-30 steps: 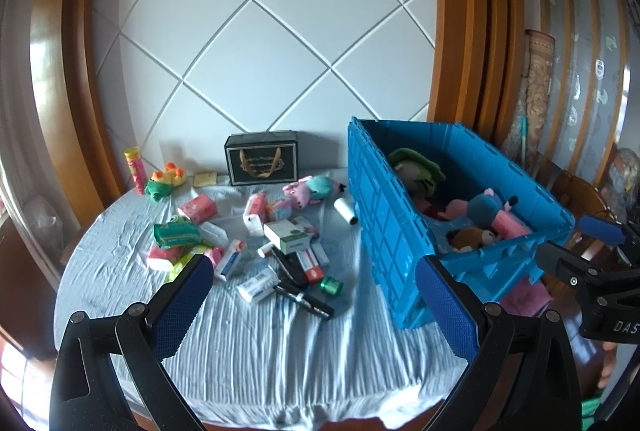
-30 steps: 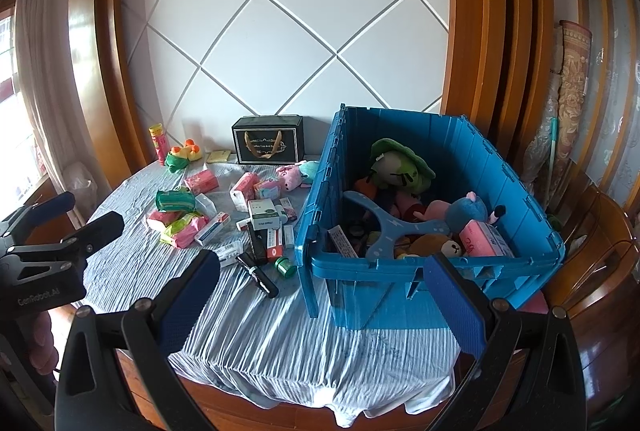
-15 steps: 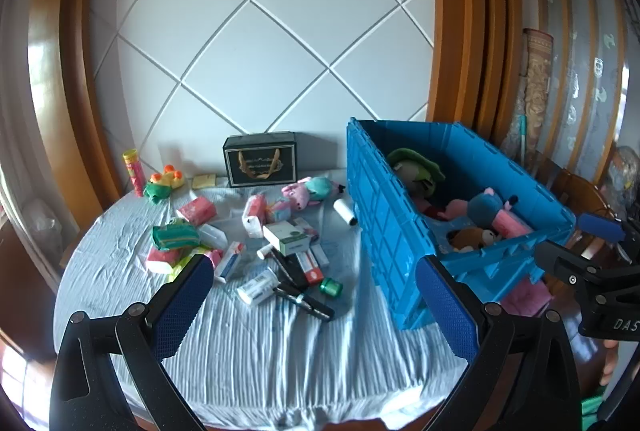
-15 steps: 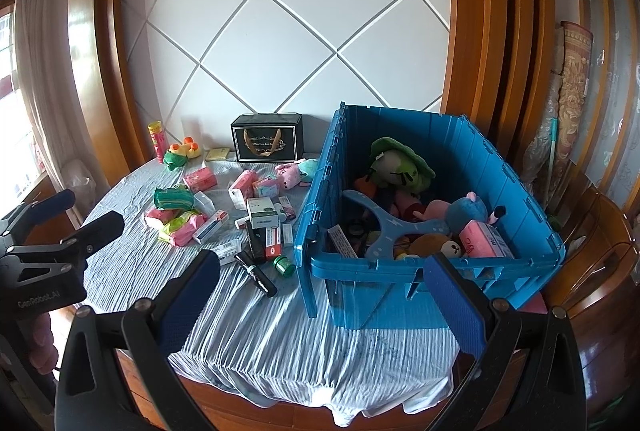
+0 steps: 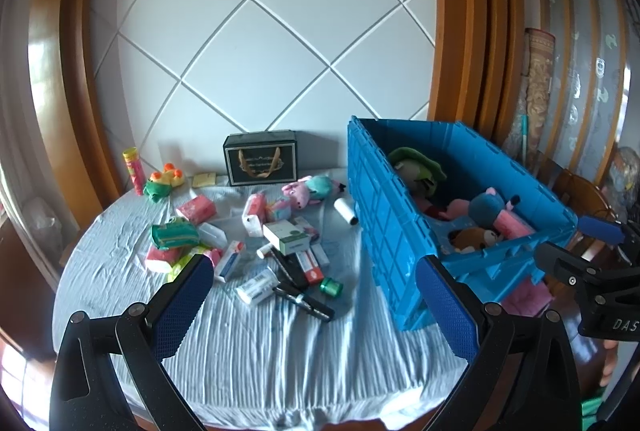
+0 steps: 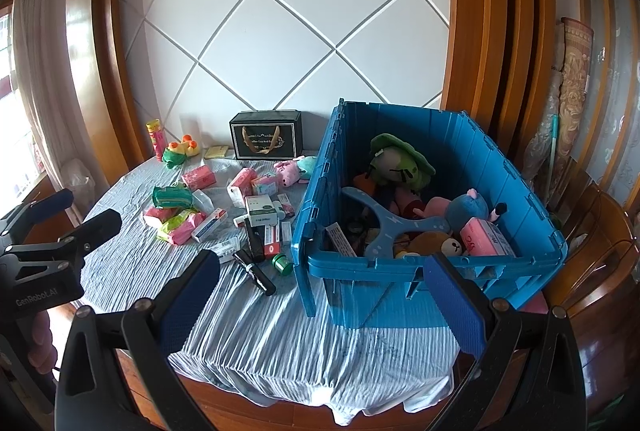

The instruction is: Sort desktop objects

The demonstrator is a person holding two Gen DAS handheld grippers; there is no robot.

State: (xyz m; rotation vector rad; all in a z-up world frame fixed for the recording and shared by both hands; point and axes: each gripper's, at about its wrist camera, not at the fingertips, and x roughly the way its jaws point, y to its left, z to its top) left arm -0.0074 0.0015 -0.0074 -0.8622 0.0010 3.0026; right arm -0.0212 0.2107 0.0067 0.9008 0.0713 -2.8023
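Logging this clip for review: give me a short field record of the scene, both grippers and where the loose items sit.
left gripper: open, empty, above table edge
right gripper: open, empty, facing crate
container: large blue plastic crate, holds plush toys
loose items: small cartons and packets on the pale blue wrinkled tablecloth, left of crate
nearest item: black marker pen
back of table: black gift box

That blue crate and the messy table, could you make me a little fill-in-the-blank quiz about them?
1. The plush toys lie inside the ____ crate.
2. The small green cap lies on the tablecloth to the ____ of the crate.
3. Both the left gripper and the right gripper hold ____.
4. The black gift box stands against the ____.

Missing words: blue; left; nothing; wall
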